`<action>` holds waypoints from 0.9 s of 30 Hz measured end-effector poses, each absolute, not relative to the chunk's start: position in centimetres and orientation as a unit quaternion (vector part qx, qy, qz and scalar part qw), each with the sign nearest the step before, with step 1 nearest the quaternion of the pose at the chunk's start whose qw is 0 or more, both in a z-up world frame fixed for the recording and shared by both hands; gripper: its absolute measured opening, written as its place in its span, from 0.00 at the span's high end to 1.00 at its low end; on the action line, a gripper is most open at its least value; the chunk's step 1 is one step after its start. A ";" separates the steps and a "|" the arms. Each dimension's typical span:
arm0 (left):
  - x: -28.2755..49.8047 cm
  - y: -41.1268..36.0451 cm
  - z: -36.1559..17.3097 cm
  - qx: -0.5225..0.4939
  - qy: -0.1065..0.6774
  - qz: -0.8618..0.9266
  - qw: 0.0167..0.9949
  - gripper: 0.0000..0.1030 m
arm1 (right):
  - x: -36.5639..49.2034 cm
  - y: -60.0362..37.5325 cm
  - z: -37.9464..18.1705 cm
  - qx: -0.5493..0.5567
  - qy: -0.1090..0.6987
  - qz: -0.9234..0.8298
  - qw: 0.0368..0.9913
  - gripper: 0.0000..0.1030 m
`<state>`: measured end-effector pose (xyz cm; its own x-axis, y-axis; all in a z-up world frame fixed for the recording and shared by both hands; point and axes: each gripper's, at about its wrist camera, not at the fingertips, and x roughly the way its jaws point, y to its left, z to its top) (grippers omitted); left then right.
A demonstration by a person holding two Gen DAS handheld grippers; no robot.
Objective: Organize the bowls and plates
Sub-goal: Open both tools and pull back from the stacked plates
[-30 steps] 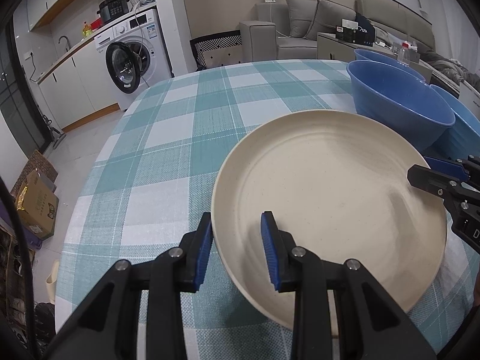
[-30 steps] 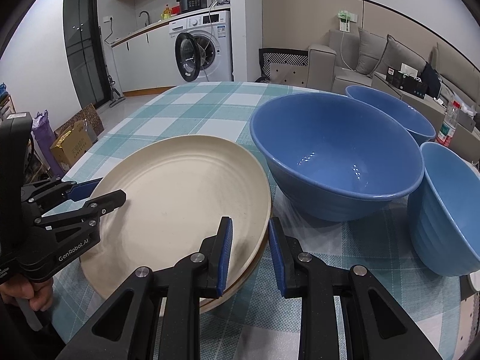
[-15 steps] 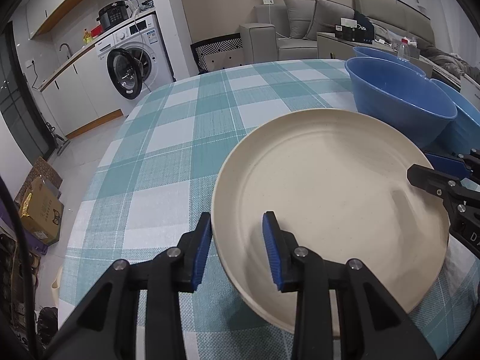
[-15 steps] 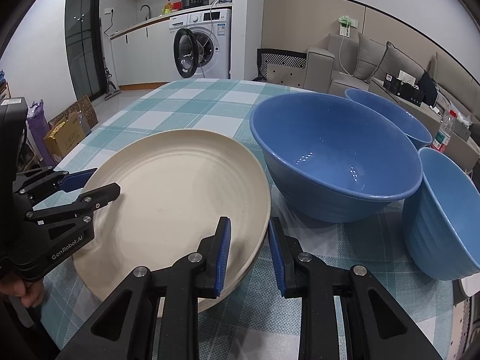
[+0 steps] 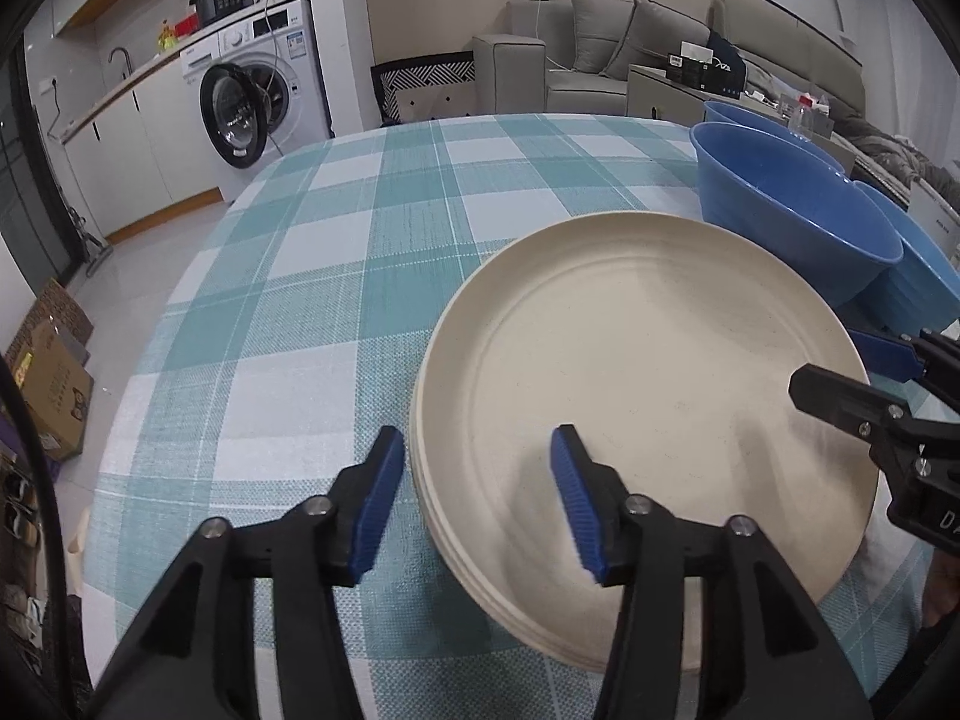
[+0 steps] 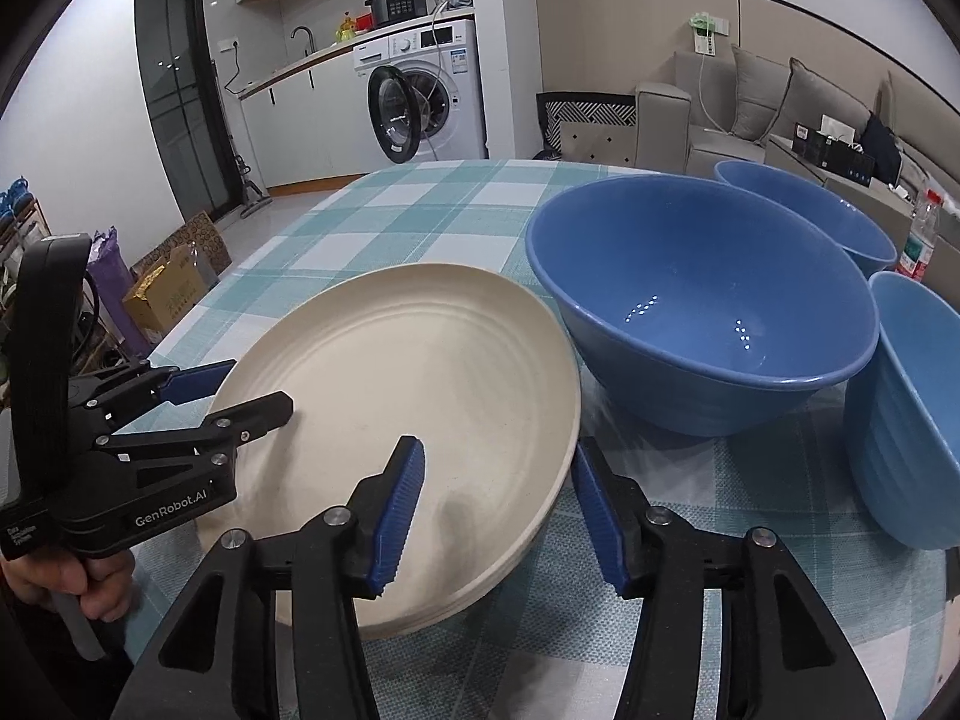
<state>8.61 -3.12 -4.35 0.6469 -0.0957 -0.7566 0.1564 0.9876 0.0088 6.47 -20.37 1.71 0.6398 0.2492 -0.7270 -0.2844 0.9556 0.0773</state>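
Stack of cream plates on checked table, 3 empty blue bowls beside, left claw and right claw tilted down, jaws opening astride opposite rims, pads clear

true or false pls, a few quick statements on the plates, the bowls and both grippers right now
1. The cream plates lie stacked on the checked tablecloth. True.
2. The left gripper clamps the plate rim. False: its jaws are opening, rim between them, unpressed.
3. The right gripper straddles the opposite rim. True.
4. The big blue bowl holds food. False: it is empty.
5. The bowls are red. False: blue.
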 end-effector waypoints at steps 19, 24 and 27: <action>8.5 -2.9 -4.1 0.010 0.433 -0.093 0.896 0.13 | 6.3 -20.1 1.6 -0.021 0.408 0.164 0.898 0.09; 8.0 -2.7 -2.6 0.007 0.409 -0.092 0.908 0.00 | 5.8 -19.6 2.2 -0.043 0.401 0.163 0.900 0.01; 7.7 -2.5 -1.9 -0.003 0.404 -0.104 0.909 0.00 | 5.2 -19.4 2.8 -0.053 0.399 0.171 0.899 0.01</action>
<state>7.68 -2.52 -1.85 0.6518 -0.1905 -0.7341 0.1860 0.9785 -0.0888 5.22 -19.35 2.78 0.6231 0.2648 -0.7360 -0.3499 0.9359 0.0406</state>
